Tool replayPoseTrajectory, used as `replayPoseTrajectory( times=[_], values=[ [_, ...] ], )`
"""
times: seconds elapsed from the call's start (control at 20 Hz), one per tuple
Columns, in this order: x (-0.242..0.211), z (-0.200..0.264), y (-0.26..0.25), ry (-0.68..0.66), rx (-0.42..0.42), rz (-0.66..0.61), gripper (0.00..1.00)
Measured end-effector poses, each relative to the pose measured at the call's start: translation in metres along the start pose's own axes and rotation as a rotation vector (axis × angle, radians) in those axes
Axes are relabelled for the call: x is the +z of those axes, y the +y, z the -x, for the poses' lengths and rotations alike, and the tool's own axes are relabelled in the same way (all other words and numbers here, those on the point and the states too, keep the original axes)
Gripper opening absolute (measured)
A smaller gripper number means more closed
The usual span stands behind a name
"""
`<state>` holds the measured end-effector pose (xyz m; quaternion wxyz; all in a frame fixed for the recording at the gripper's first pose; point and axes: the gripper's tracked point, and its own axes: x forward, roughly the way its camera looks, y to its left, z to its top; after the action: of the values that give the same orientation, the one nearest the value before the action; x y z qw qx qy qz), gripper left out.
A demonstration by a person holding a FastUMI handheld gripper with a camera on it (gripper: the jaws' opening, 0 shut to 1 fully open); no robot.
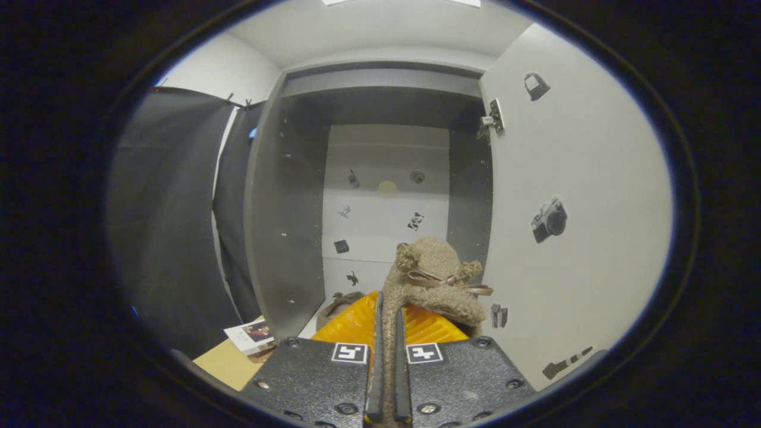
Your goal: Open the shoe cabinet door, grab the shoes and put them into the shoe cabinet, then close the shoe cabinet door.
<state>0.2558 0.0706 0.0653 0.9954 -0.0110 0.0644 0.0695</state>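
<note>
In the gripper view, you are pinching the shoe (437, 279) — a fuzzy tan slipper with a ribbon bow — by a thin edge of its fabric, and the tool (386, 356) is pressed nearly together on that strip, both fingers bearing on it. Gripping the edge is letting the bulk of the shoe stick out ahead of the fingers, so its body can go into the cabinet (285, 196) first.

The door (571, 178) is standing swung wide to the right, its hinge (492, 122) showing at the top — that is why the opening is free for you. The shoe is hanging just in front of the cabinet's mouth, not yet inside. A second shoe (339, 306) seems to be lying low, beside the left wall panel.

You are holding the tool roughly level, aiming straight into the opening, with the shoe raised above the cabinet floor.
</note>
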Motion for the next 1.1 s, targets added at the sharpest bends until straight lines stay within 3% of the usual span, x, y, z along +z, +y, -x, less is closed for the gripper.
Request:
replayPoseTrajectory(
  times=[0.2, 0.45, 0.9, 1.1],
  values=[
    [-0.009, -0.054, -0.012, 0.012, -0.075, 0.006, 0.11],
    [-0.049, -0.114, -0.015, 0.051, -0.105, 0.040, 0.11],
    [-0.137, -0.213, -0.031, 0.164, -0.141, 0.084, 0.12],
    [-0.150, -0.234, -0.014, 0.168, -0.089, 0.057, 0.12]
  ],
)
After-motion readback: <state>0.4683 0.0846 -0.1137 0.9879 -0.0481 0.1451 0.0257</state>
